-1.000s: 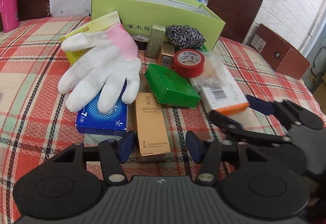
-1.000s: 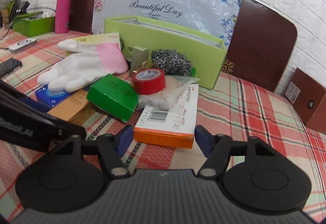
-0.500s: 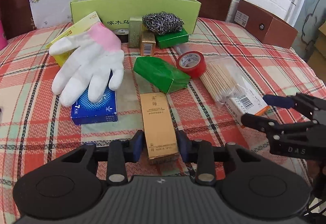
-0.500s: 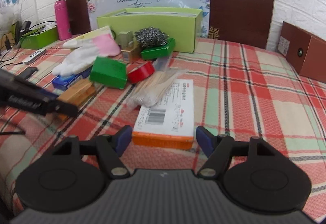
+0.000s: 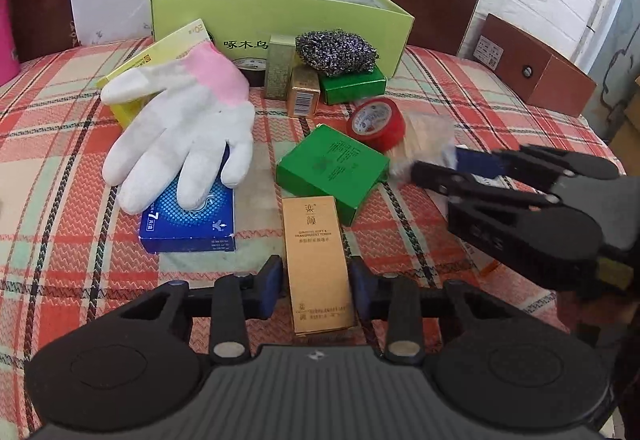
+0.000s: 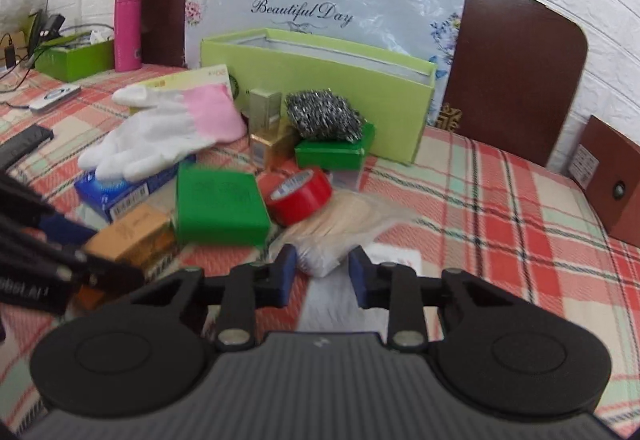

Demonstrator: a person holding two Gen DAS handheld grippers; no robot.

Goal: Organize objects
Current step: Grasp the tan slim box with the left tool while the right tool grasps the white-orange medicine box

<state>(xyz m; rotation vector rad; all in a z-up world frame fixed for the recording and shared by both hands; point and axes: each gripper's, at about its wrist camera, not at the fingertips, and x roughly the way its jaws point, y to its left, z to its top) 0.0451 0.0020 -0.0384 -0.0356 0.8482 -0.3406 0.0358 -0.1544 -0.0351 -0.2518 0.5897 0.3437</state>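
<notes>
My left gripper (image 5: 316,282) is shut on the near end of a tall gold box (image 5: 316,260), which lies on the plaid table; the box also shows in the right wrist view (image 6: 132,234). My right gripper (image 6: 322,274) has its jaws narrowed around the white and orange box (image 6: 340,304), under the near end of a clear bag of wooden sticks (image 6: 340,228). Whether the pads touch it is unclear. A green box (image 5: 332,169), red tape roll (image 5: 376,119), white and pink glove (image 5: 184,123) and blue box (image 5: 188,220) lie close by.
An open lime-green carton (image 5: 280,15) stands at the back. Before it are a steel scourer (image 5: 336,49) on a second green box (image 5: 354,85), small gold boxes (image 5: 304,91) and a yellow box (image 5: 160,51). A brown box (image 5: 536,67) is far right, a pink flask (image 6: 128,25) far left.
My left gripper closed from open onto the gold box. My right gripper moved forward over the white and orange box toward the bag of sticks, and its jaws narrowed.
</notes>
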